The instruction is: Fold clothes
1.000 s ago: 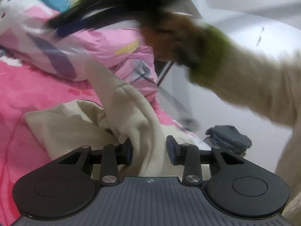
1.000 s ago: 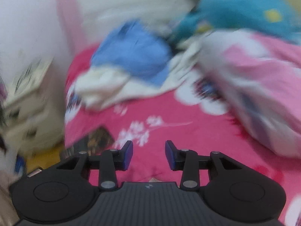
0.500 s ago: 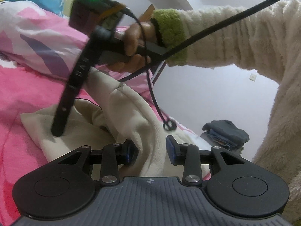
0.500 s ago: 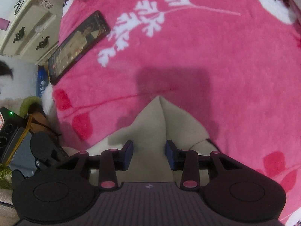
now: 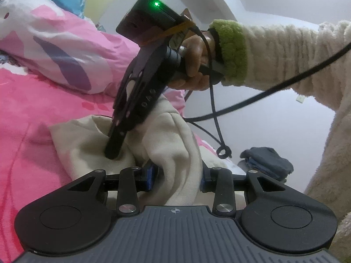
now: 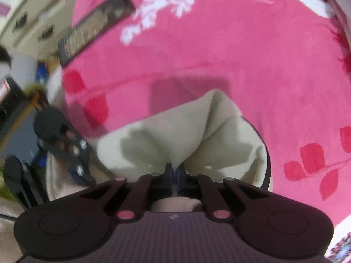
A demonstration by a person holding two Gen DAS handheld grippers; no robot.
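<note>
A cream garment (image 5: pixel 175 135) lies bunched on the pink floral blanket (image 5: pixel 28 114). My left gripper (image 5: pixel 176 178) is open, and a thick raised fold of the garment runs between its blue-padded fingers. My right gripper (image 6: pixel 174 173) is shut on a pinched ridge of the cream garment (image 6: pixel 219 131) near its pointed corner. In the left wrist view the right gripper (image 5: pixel 113 153) comes down from above with its tips pressed into the cloth, held by a hand (image 5: pixel 195 57) in a cream fleece sleeve with a green cuff.
A phone (image 6: pixel 96 24) lies on the blanket beyond the garment, and a cream dresser (image 6: pixel 33 17) stands past the bed edge. A pink quilt (image 5: pixel 65 43) is piled at the back. Dark folded clothes (image 5: pixel 267 162) sit off the bed. A black cable (image 5: pixel 215 109) hangs from the right gripper.
The right gripper swung down onto the garment and shut on a ridge of it; half a second ago its fingers were open above the corner. The left gripper stayed put.
</note>
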